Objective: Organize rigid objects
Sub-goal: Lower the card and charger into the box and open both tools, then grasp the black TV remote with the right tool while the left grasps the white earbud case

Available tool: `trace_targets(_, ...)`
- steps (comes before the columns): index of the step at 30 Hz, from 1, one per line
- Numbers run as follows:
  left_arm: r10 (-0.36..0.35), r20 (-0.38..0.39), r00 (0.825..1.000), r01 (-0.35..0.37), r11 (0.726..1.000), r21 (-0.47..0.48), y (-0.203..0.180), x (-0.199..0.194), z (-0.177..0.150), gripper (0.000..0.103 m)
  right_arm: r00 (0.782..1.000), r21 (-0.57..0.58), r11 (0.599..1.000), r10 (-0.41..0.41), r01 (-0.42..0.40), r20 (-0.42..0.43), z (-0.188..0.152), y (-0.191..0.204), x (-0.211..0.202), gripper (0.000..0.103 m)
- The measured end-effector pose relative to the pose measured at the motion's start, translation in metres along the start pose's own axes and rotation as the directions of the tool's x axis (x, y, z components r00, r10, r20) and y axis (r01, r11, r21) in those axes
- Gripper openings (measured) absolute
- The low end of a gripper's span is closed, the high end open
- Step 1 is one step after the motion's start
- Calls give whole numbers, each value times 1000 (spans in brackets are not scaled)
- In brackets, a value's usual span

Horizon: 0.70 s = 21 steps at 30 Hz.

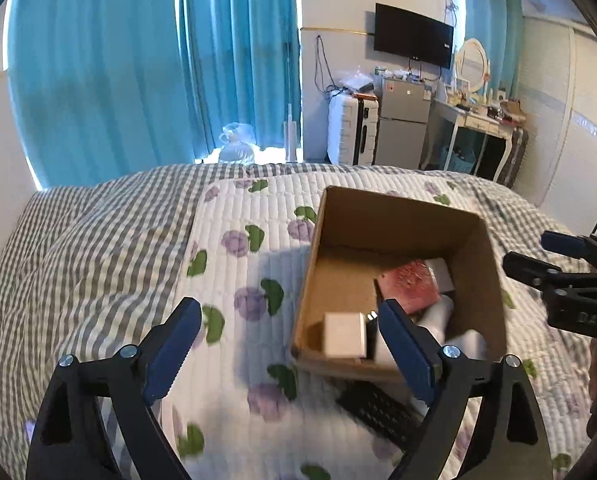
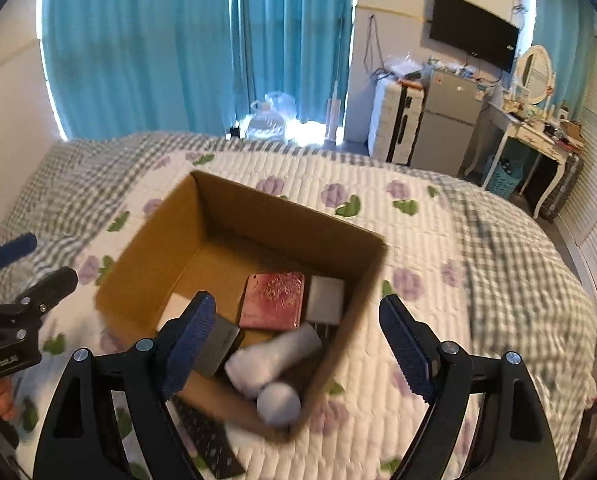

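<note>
Cardboard box (image 2: 282, 236) sits open-topped on the floral quilt (image 1: 234, 280), which lies over a grey checked bedsheet (image 1: 78, 248).

Inside the box, right wrist view: a pink patterned box (image 2: 274, 300) near centre, a white square block (image 2: 325, 300) touching it at 3 o'clock, a white bottle (image 2: 272, 356) lying on its side at 6 o'clock from the pink one, and a white round-ended piece (image 2: 278, 404) against the near wall. A grey block (image 2: 218, 344) leans at the near-left corner, partly hidden by a finger. In the left wrist view a small white carton (image 1: 344, 335) stands by the near-left wall.

A black keyboard-like slab (image 1: 378, 408) lies on the quilt just outside the near wall; blurred, can't confirm what it is.

Left gripper (image 1: 290, 348): jaws wide, nothing between the pads, hanging at the box's near-left corner. Right gripper (image 2: 298, 344): jaws wide too, nothing gripped, above the near wall with the bottle below the gap.

Each gripper shows in the other's view, at the 9 and 3 o'clock edges.
</note>
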State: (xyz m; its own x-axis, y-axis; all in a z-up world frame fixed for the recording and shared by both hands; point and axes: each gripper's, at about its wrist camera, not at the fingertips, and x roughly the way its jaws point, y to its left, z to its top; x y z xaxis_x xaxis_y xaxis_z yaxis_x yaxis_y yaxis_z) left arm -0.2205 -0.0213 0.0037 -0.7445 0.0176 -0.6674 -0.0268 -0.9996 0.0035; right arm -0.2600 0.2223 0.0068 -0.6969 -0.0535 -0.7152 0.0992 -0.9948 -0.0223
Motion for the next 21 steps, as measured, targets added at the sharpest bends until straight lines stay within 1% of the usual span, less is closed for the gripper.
trace_targets(1, -6, -21, 1000, 6, 1000, -8, 0, -8, -6, 95, 1000, -1, 1000, -8, 8, 7, -4, 1, -11, 89)
trace_targets(4, -12, -46, 999, 11, 1000, -28, 0, -23, -21, 100, 1000, -23, 999, -24, 24, 15, -24, 7, -40, 93)
trace_targets(8, 3, -63, 998, -5, 999, -38, -1, -31, -50, 101, 1000, -42, 999, -26, 25, -4, -57, 16, -49, 93)
trace_targets(10, 19, -70, 997, -21, 999, -33, -3, -29, -66, 101, 999, -49, 999, -19, 18, -26, -80, 23, -40, 93)
trace_targets(13, 43, -86, 995, -46, 999, -29, -6, -20, -83, 101, 998, -24, 1000, 19, -20, -62, -104, 28, -19, 93)
trace_targets(15, 66, -100, 993, -71, 996, -55, -5, -10, -92, 101, 995, 4, 1000, 17, -17, -96, -120, 28, 2, 93)
trace_targets(18, 71, -130, 989, -83, 992, -93, -1, 6, -103, 101, 990, 19, 1000, -1, 4, -143, -137, 27, 28, 93)
trace_targets(21, 93, -155, 983, -109, 990, -94, 1, 20, -113, 101, 982, 41, 999, 40, -33, -186, -150, 28, 46, 93)
